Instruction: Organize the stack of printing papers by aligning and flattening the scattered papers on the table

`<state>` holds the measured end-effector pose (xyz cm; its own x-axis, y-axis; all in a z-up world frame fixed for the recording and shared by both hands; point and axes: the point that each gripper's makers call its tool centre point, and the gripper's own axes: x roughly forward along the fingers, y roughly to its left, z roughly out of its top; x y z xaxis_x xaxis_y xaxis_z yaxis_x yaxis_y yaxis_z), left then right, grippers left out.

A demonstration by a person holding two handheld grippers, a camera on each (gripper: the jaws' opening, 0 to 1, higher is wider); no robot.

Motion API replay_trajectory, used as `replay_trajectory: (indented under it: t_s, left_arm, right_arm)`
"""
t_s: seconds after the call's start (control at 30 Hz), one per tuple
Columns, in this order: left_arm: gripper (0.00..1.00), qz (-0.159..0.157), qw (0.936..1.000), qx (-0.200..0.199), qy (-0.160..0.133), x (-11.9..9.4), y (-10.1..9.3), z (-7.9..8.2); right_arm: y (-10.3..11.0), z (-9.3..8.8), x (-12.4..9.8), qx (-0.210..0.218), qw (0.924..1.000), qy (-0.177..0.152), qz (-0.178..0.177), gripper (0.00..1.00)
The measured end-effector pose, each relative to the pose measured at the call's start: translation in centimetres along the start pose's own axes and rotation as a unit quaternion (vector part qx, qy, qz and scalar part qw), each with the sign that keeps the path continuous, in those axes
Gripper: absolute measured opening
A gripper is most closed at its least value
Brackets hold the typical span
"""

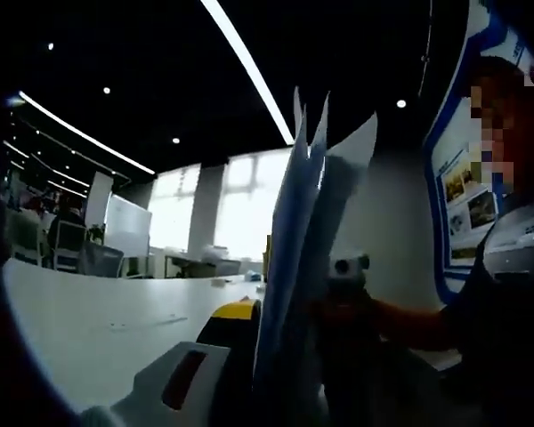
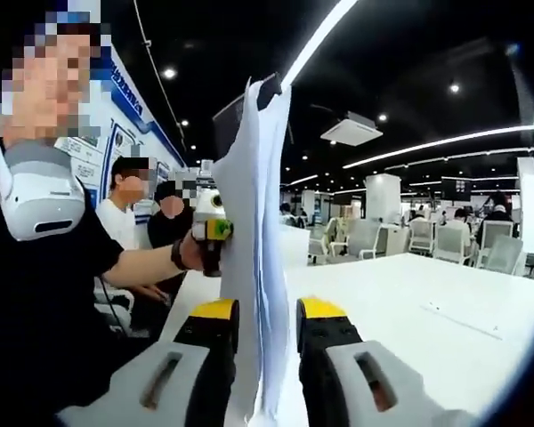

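Observation:
A stack of white printing papers (image 2: 260,222) stands upright on edge above the white table (image 2: 409,294). My right gripper (image 2: 267,310) is shut on its near lower part, one yellow-tipped jaw on each face. Across the stack, a hand holds my left gripper (image 2: 212,229) at the far edge. In the left gripper view the paper stack (image 1: 294,258) rises just right of a yellow-tipped fingertip (image 1: 236,310) of my left gripper (image 1: 276,313); its other jaw is hidden behind the sheets. The right gripper (image 1: 347,271) shows beyond the sheets. The top corners of the sheets fan apart unevenly.
The person holding the grippers stands beside the table (image 1: 98,320), dark sleeve (image 2: 62,267) close to the stack. Two other people (image 2: 129,213) sit by a poster wall. White office chairs (image 2: 445,240) and desks line the far side.

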<state>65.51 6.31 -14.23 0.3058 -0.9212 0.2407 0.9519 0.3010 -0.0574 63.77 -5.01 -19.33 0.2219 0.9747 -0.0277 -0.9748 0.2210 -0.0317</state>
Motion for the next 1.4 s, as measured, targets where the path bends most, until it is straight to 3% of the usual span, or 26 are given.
replay_trajectory:
  t_s: [0.13,0.27,0.5,0.67,0.73,0.83,1.4]
  left_arm:
    - [0.28,0.007,0.9999,0.01,-0.001,-0.9,0.3,1.1]
    - [0.27,0.013,0.9997,0.018,-0.008,-2.0,0.3,2.3]
    - [0.24,0.016,0.9993,0.034,-0.004,-2.6,0.3,2.7]
    - [0.18,0.02,0.999,0.039,0.01,-2.0,0.0,1.7]
    - [0.15,0.022,0.9979,0.055,0.025,-2.0,0.1,1.0]
    - [0.11,0.024,0.9965,0.076,0.024,-2.0,-0.1,1.1]
    - [0.15,0.015,0.9976,0.061,0.029,-1.0,-0.6,0.2]
  right_arm:
    - [0.4,0.5,-0.4,0.009,0.9999,-0.01,0.01,0.21]
    - [1.0,0.4,-0.9,0.0,0.9997,-0.01,0.021,0.14]
    - [1.2,-0.1,-0.9,-0.001,0.9998,-0.003,0.02,0.1]
    - [1.8,0.0,-0.3,-0.006,0.9996,-0.003,0.028,0.0]
    - [1.9,0.0,-0.3,-0.007,0.9996,-0.003,0.029,0.0]
    - [2.1,0.1,-0.2,-0.012,0.9995,-0.001,0.028,0.0]
    - [2.4,0.5,1.0,-0.017,0.9995,0.0,0.025,0.03]
